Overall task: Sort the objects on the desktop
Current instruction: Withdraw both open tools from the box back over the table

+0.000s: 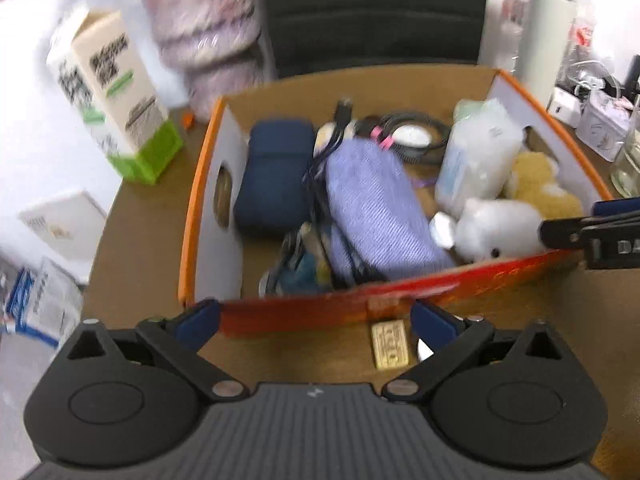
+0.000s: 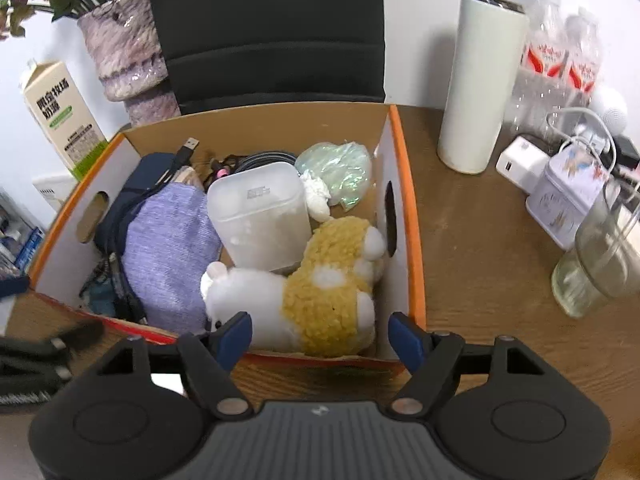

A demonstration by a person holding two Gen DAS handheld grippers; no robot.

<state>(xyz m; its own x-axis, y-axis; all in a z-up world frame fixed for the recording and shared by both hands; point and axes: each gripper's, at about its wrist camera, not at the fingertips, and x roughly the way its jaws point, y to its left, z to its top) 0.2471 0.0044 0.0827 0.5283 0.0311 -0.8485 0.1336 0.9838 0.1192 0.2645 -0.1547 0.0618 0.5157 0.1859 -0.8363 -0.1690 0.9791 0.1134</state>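
Cardboard box (image 2: 404, 208) (plush toy (image 2: 316, 292) inside) sits just beyond right gripper (image 2: 320, 338).

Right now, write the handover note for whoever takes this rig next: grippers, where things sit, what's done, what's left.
Left gripper: open, empty, just short of the box's near wall.
Right gripper: open, empty, at the near wall over the plush toy.
Cardboard box already holds the plush toy, purple pouch, navy case, translucent container, cables and a green wrapped bundle.
Left on the desk: a small yellow tag in front of the box, milk carton, white bottle, charger, tin, glass. Which of these belong in the box is unclear.
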